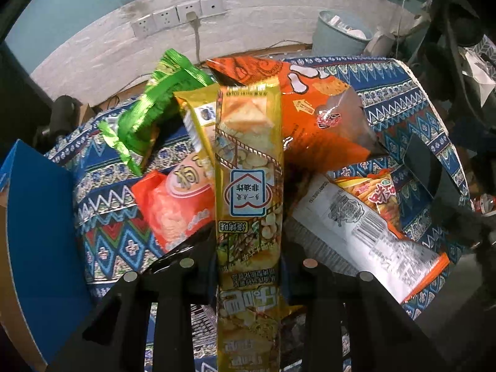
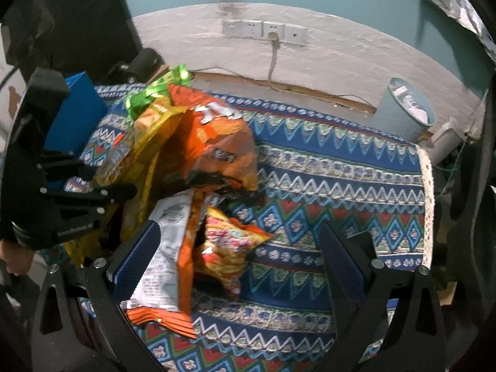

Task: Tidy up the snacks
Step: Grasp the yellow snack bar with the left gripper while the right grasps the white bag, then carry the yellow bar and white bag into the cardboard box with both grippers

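A pile of snack bags lies on the patterned tablecloth [image 2: 325, 170]. My left gripper [image 1: 248, 248] is shut on a long yellow snack bag [image 1: 249, 155], pinching its lower part so the bag sticks up out of the pile. From the right wrist view the left gripper [image 2: 102, 195] shows at the pile's left side, against that yellow bag [image 2: 139, 161]. My right gripper [image 2: 240, 232] is open wide. Its left finger lies beside a white-backed orange packet [image 2: 167, 257], and a small yellow-orange packet [image 2: 226, 248] sits between its fingers, untouched.
Around the yellow bag lie a green bag [image 1: 152, 105], a large orange bag [image 1: 310, 108] and a red-orange packet [image 1: 176, 210]. A blue box [image 1: 37, 232] stands at the left. A pale blue bin [image 2: 403, 108] stands on the floor beyond the table, at the right.
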`<action>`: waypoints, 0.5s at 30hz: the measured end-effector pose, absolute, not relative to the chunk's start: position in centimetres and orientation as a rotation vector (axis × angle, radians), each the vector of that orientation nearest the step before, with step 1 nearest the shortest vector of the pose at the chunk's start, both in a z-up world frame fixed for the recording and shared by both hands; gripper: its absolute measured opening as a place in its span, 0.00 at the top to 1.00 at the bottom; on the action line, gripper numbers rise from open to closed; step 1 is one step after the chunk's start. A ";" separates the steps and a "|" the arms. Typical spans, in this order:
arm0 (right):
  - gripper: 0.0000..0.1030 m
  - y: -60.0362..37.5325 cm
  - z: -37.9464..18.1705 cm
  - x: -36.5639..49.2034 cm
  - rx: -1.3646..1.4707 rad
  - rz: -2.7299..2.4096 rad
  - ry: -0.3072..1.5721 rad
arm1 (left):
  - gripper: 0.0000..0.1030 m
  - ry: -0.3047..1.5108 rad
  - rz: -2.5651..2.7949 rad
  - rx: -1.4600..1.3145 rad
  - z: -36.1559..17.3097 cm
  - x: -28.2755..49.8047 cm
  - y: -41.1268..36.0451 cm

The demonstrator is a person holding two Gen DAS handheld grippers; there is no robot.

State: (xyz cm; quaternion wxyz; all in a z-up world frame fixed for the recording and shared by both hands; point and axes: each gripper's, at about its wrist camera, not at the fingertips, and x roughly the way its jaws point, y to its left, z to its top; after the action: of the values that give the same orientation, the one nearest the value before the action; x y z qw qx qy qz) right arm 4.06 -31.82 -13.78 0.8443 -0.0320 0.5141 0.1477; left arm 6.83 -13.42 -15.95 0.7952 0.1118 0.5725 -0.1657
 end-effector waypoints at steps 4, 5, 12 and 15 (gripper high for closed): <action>0.03 -29.8 -14.2 3.8 -0.086 0.366 1.108 | 0.70 1.205 -0.363 0.226 -14.8 6.5 -12.5; 0.03 -29.3 -14.4 3.7 -0.095 0.374 1.114 | 0.70 1.198 -0.365 0.224 -14.5 6.4 -12.2; 0.03 -26.1 -16.3 3.5 -0.179 0.401 1.173 | 0.70 1.164 -0.343 0.202 -13.1 5.8 -10.0; 0.03 -25.1 -17.3 3.5 -0.234 0.395 1.196 | 0.70 1.157 -0.331 0.199 -12.9 5.5 -8.9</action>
State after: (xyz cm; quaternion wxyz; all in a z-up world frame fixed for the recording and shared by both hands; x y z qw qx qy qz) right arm 3.51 -25.08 -17.25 0.8017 -0.1091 0.5581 0.1843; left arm 5.48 -8.92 -12.88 0.8199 0.0933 0.5431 -0.1552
